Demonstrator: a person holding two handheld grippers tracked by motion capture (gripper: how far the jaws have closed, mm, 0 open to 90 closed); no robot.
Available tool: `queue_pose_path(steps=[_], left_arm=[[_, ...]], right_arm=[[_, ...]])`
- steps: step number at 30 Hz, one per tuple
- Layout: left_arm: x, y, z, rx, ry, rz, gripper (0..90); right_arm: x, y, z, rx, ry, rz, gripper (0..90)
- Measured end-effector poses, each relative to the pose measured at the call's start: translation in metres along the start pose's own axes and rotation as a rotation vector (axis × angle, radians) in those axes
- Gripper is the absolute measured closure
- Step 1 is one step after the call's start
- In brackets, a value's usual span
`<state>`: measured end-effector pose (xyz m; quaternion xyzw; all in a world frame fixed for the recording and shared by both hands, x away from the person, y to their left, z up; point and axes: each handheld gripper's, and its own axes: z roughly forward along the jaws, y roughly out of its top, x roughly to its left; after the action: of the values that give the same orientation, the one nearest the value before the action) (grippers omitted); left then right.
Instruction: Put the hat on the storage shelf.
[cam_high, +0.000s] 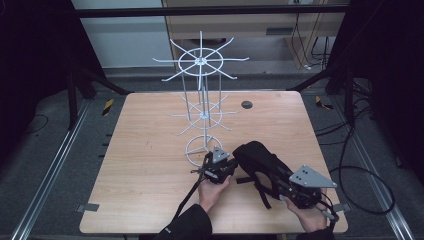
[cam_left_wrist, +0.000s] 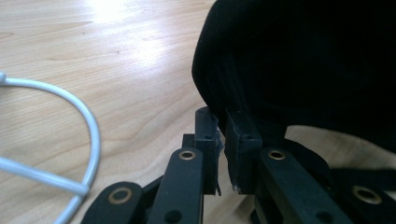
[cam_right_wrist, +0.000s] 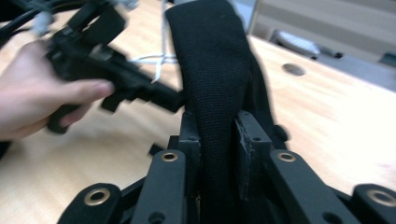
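Both grippers pinch black bag (on table).

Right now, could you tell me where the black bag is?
In the high view the black bag lies on the table's near right, just right of the white wire rack's base, with both grippers shut on it.

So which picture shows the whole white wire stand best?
The high view: the white wire stand rises whole there, with both spoked tiers and its ring base on the table. The left gripper view catches just a curve of its base ring. The right gripper view has a few blurred white wires behind the black bag.
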<state>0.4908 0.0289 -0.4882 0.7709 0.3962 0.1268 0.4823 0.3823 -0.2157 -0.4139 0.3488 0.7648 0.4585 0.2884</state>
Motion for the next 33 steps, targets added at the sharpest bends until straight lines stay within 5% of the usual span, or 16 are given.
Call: queue_pose_path(steps=[9,14,21,26,33], left_arm=[[0.008,-0.003,0.009,0.045,0.018,-0.005,82.2],[0.013,-0.004,0.007,0.075,0.001,-0.012,75.4],[0.024,-0.010,-0.019,0.094,-0.032,0.006,60.9],[0.025,-0.014,-0.040,0.113,-0.051,-0.017,53.3],[0.011,-0.015,-0.074,0.058,-0.057,-0.004,49.7]], right_arm=[[0.020,-0.017,0.015,0.052,0.101,-0.004,69.0],[0.028,-0.022,0.021,0.093,0.113,-0.013,69.1],[0.032,-0.028,0.028,0.131,0.113,-0.029,69.7],[0.039,-0.031,0.033,0.166,0.109,-0.063,70.0],[0.044,-0.034,0.038,0.188,0.118,-0.077,67.7]])
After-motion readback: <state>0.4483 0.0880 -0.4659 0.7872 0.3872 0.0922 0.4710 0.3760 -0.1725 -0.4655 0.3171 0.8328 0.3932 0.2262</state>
